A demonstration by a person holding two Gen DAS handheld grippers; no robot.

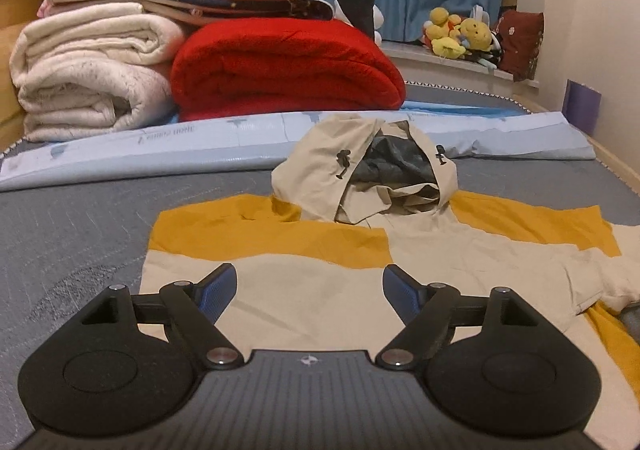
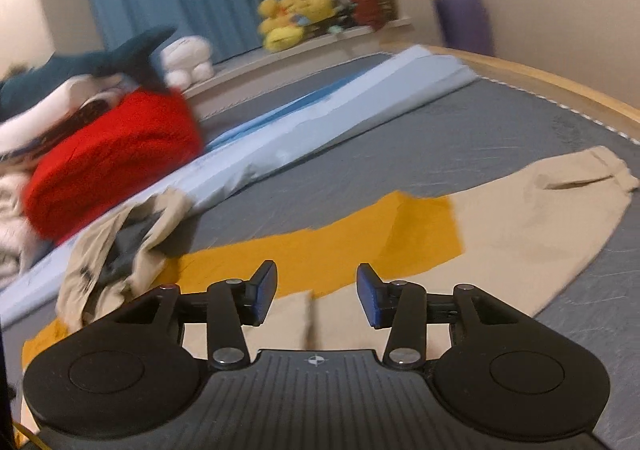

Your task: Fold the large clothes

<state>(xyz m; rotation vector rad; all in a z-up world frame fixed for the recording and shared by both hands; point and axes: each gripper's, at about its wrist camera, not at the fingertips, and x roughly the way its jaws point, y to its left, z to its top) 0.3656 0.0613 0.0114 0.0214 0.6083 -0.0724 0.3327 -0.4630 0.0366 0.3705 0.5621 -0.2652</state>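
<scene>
Hooded jacket (image 1: 320, 270), beige with mustard bands, lies spread flat on the grey bed (image 1: 80, 230). Left hand-held gripper (image 1: 308, 290) hovers over its torso, jaws wide and empty. Right hand-held gripper (image 2: 316, 292), also gaping and empty, hangs above the jacket near its outstretched sleeve (image 2: 540, 210), though that view is blurred. Beyond the hood (image 1: 360, 170) sits a red blanket (image 1: 280, 70).
</scene>
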